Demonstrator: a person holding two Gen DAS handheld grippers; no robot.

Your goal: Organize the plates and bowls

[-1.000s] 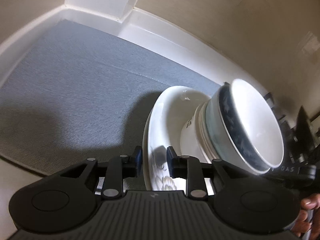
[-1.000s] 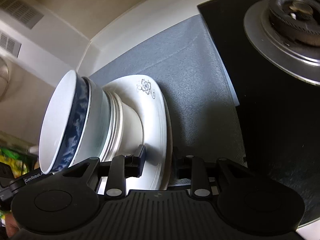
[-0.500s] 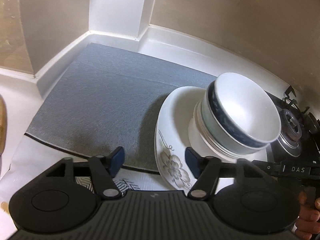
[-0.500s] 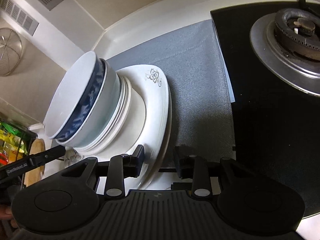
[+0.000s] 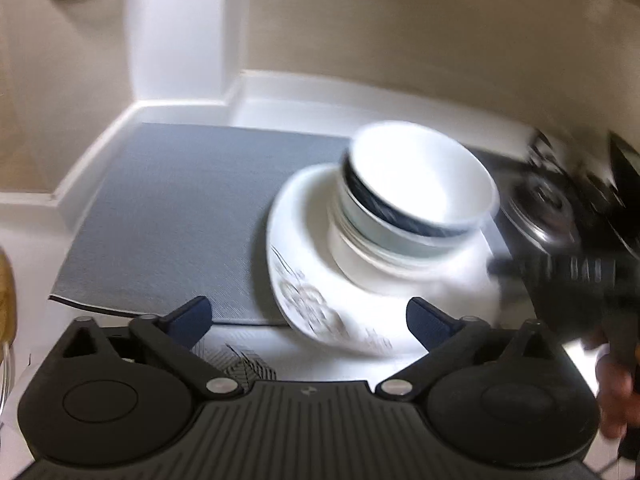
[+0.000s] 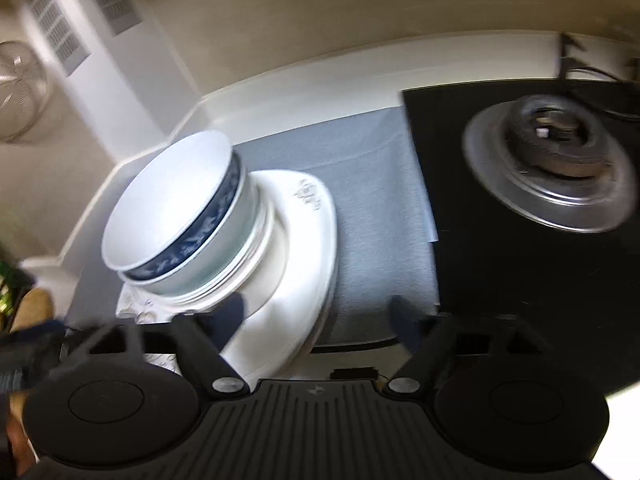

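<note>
One stack (image 5: 384,240) sits on grey mat (image 5: 180,216) beside stove (image 6: 552,160): bowls nested on plates. Left gripper (image 5: 308,320), right gripper (image 6: 318,316) both opening wide, holding nothing. Stacking looks pretty much done, nothing loose in view.

The grey mat (image 5: 168,216) lies bare left of the stacked plates (image 5: 320,280) and bowls (image 5: 416,184), giving open room. To their right the stove burner (image 6: 552,160) crowds close; walls hem in the table behind.
</note>
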